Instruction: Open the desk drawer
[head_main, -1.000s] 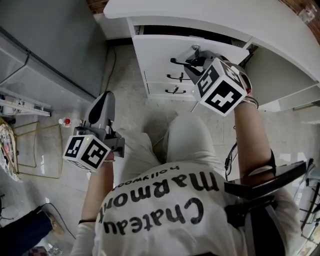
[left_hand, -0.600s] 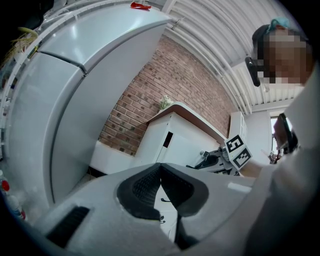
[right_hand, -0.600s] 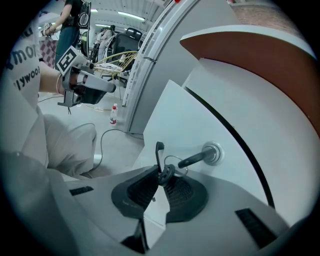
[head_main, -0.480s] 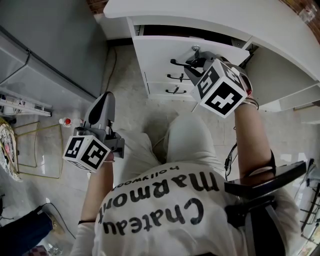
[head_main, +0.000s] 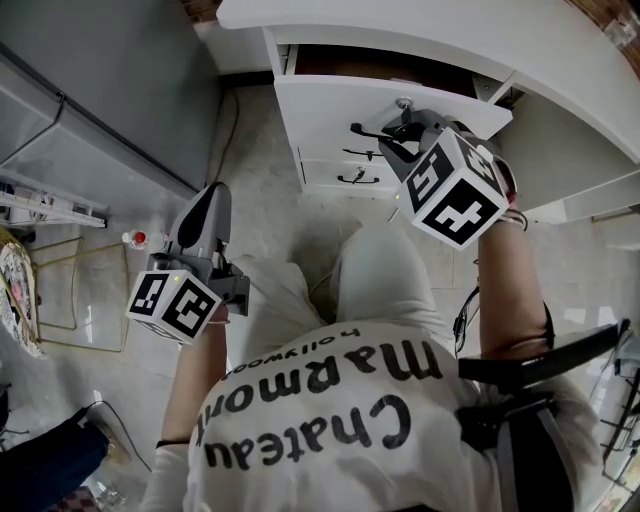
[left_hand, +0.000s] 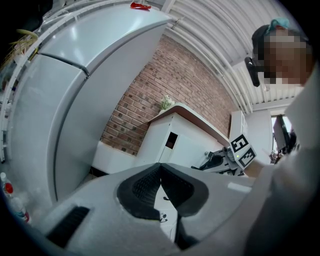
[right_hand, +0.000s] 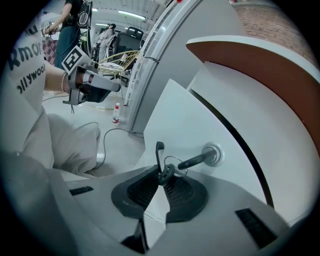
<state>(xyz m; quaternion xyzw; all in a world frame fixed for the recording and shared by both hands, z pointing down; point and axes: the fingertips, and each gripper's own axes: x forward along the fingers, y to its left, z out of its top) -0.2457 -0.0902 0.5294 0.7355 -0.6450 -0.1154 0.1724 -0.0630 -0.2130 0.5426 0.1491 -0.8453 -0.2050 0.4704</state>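
One gripper does the work at this stage. The right gripper (right_hand: 161, 179) is at the front of the top drawer (head_main: 340, 100), upper centre of the head view. Its jaws are closed together on one end of the black handle (right_hand: 159, 152). A key (right_hand: 192, 161) with a ring sits in the lock (right_hand: 214, 154), just beside the grip point. Whether the pads also catch the head of the key cannot be told. The left gripper (left_hand: 160, 172) hangs at the lower left of the head view, well apart from the bench (head_main: 450, 30). Its jaws are closed tip to tip with nothing between them.

The drawer stands partly open: a dark gap shows between its white front and the underside of the bench top. On this evidence the pull is under way but not complete.

To complete the step well:
1. Pull straight back along the drawer's line of travel. The grip sits at one end of the handle, so a sideways load could skew the drawer.
2. Hold the jaws firmly shut, as the handle looks thin and smooth and is likely to slip.
3. Do not lever against the key.

The drawer front is plain, white and flat. It sits above two smaller fronts (head_main: 335, 165) with similar black handles.
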